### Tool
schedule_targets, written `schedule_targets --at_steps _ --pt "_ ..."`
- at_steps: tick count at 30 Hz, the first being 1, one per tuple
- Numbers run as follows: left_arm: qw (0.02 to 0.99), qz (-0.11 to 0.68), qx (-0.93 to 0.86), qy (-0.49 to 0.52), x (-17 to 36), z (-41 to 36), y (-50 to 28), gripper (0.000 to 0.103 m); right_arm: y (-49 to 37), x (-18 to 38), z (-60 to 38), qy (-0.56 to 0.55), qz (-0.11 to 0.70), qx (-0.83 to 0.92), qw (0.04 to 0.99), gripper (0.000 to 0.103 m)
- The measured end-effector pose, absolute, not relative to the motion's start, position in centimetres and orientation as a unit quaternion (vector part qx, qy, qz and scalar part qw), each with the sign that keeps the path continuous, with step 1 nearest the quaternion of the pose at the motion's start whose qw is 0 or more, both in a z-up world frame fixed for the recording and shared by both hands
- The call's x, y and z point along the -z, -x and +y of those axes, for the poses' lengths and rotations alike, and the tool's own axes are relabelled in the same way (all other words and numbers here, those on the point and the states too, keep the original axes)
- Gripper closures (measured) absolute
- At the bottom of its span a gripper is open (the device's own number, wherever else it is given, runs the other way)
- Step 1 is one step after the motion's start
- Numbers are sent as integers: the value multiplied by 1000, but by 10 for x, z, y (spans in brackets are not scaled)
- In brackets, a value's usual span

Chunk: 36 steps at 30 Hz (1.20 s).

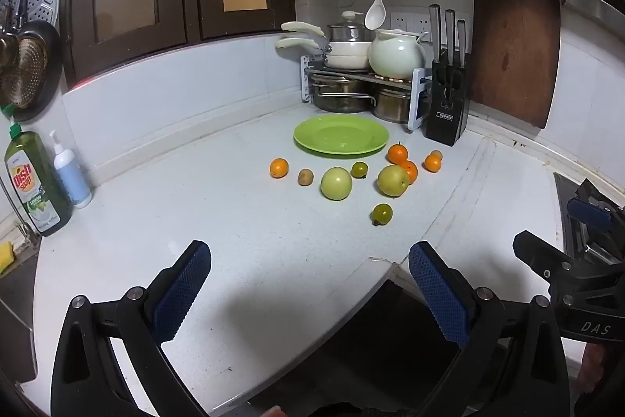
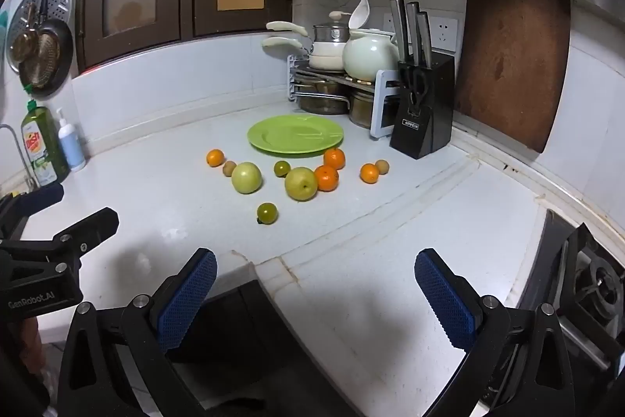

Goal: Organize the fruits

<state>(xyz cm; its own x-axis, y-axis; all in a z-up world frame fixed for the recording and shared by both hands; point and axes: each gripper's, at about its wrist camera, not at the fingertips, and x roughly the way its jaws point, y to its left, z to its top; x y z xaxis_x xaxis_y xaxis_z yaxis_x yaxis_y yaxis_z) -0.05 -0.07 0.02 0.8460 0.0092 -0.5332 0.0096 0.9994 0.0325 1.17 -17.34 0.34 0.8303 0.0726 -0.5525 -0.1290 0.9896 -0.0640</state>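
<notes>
A green plate (image 1: 341, 135) (image 2: 295, 136) lies empty on the white counter near the back corner. In front of it lie loose fruits: two big yellow-green apples (image 1: 336, 183) (image 2: 300, 183), several small oranges (image 1: 397, 154) (image 2: 326, 178), two small dark green fruits (image 1: 382, 214) (image 2: 267, 213) and two small brown ones (image 1: 305, 177) (image 2: 382, 166). My left gripper (image 1: 310, 294) is open and empty over the counter's front edge, well short of the fruit. My right gripper (image 2: 316, 299) is open and empty, also near the front edge. Each gripper shows at the side of the other's view.
A black knife block (image 1: 446, 116) (image 2: 424, 122) and a rack of pots (image 1: 359, 85) (image 2: 332, 88) stand behind the plate. A wooden cutting board (image 1: 513, 53) leans on the right wall. A dish soap bottle (image 1: 35, 182) and a pump bottle (image 1: 70, 174) stand far left. A stove (image 2: 593, 284) is at right.
</notes>
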Motion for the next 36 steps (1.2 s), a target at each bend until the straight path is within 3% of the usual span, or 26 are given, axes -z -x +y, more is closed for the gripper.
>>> schedule_targets --at_steps 36 --pt "966 260 7 -17 -19 1 12 0 -8 -14 -172 32 288 -66 955 1"
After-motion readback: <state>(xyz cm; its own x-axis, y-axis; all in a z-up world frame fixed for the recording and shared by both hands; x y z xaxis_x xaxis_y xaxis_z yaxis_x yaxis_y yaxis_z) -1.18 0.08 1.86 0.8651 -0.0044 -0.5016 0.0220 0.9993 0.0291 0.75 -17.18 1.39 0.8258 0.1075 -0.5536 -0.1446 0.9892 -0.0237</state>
